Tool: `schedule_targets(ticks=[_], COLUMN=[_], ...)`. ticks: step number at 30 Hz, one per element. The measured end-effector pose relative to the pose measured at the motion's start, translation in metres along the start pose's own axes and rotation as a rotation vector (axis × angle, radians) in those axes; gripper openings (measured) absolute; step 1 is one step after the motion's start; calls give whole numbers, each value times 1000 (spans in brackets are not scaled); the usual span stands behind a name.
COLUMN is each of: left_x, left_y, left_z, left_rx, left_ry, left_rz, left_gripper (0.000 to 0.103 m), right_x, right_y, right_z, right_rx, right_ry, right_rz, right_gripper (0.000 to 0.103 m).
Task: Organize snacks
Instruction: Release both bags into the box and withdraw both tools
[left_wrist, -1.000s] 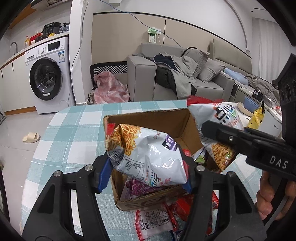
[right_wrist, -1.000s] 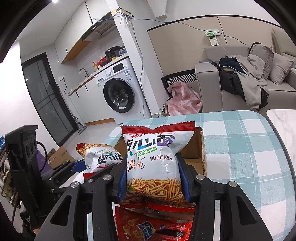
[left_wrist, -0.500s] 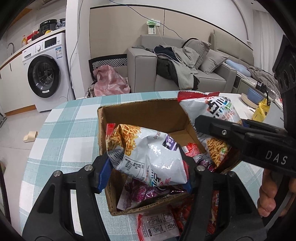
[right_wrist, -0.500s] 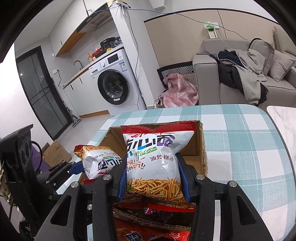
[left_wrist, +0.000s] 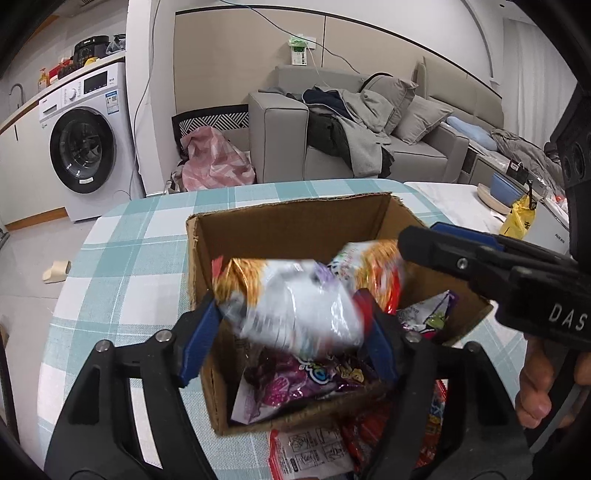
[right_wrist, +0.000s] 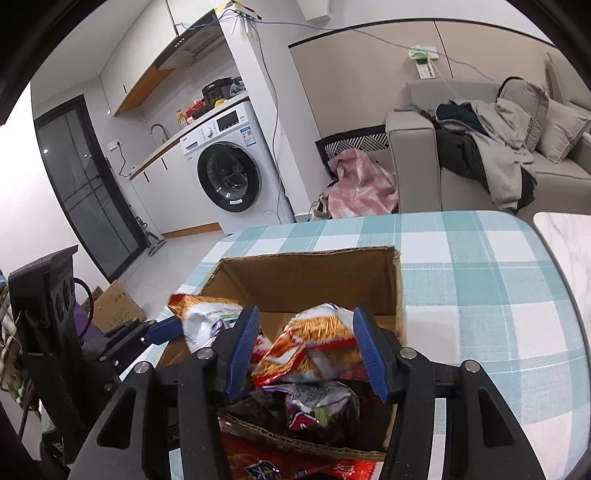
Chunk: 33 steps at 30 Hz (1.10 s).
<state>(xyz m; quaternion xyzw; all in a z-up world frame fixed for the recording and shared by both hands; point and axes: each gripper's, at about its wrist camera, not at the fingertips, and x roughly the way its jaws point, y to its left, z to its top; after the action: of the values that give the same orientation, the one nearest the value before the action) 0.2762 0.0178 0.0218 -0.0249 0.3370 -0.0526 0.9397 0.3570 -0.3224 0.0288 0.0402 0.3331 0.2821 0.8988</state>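
Left wrist view: the left hand-held gripper has just been opening, and a blurred silver-and-orange chip bag sits loose between its blue pads over the box. The right hand-held gripper has likewise just been opening; its crumpled bag lies free between the jaws, tipping into the box. Purple packets fill the box on the checked table.

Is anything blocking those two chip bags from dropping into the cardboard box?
Nothing visible does. Both grippers' jaws have just been opening, and the left bag and right bag hang blurred over the open-topped cardboard box, with only snack packets underneath.
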Motion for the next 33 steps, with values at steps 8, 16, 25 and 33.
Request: schedule_targets(ticks=[8,16,25,33], left_x=[-44,-84,-108,-108], left_y=[2,8,9,8], left_z=[-12,-37,-69,-93], left_rx=[-19,-31,-27,-31], left_ry=[-21,-23,-7,25], left_rz=[-15,22,49,58], left_gripper=[102,102,102,102], right_x=[-45,-73,-83,-79], right_y=[-5,-1,12,13], right_z=[-17,-45,-76,-97], right_rx=[-5,-23,-55,-57], right_ry=[-12,33,87,132], right_rz=[-17,-42,-49,-58], right_gripper=[101,103,103,103])
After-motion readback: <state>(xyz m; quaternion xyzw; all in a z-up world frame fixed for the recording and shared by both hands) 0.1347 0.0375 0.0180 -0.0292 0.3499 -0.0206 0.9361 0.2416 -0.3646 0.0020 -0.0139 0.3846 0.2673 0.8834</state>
